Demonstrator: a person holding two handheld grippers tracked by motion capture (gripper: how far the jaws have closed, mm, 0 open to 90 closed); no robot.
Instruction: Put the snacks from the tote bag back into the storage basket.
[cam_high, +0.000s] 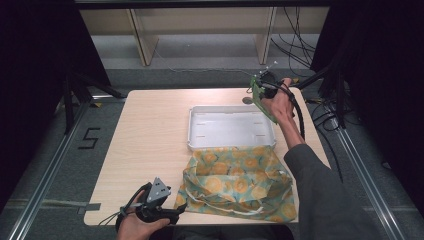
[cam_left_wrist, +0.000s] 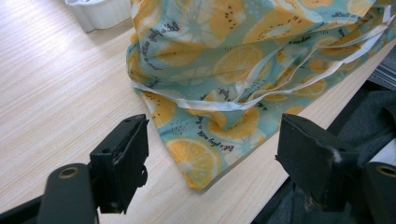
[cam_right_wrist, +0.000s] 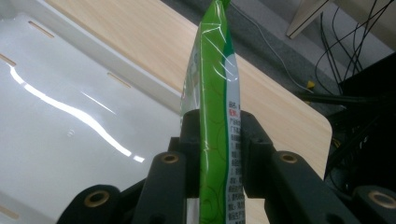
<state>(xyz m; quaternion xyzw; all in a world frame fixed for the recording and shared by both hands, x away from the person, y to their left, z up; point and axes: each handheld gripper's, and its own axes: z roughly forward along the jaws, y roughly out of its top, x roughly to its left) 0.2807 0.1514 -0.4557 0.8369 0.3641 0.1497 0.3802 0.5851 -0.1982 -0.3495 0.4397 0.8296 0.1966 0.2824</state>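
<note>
Two grippers work over a wooden counter (cam_high: 150, 140). The right gripper (cam_right_wrist: 217, 154), raised beyond the far right corner of a white tray (cam_high: 231, 127), pinches a green packet (cam_right_wrist: 215, 93) edge-on between its jaws, the packet standing upright above them. Just in front of the tray lies a crumpled cloth bag (cam_high: 235, 182) printed with orange slices. The left gripper (cam_left_wrist: 212, 154) sits at the bag's near left corner, jaws spread wide, the fabric's edge between them but untouched.
</note>
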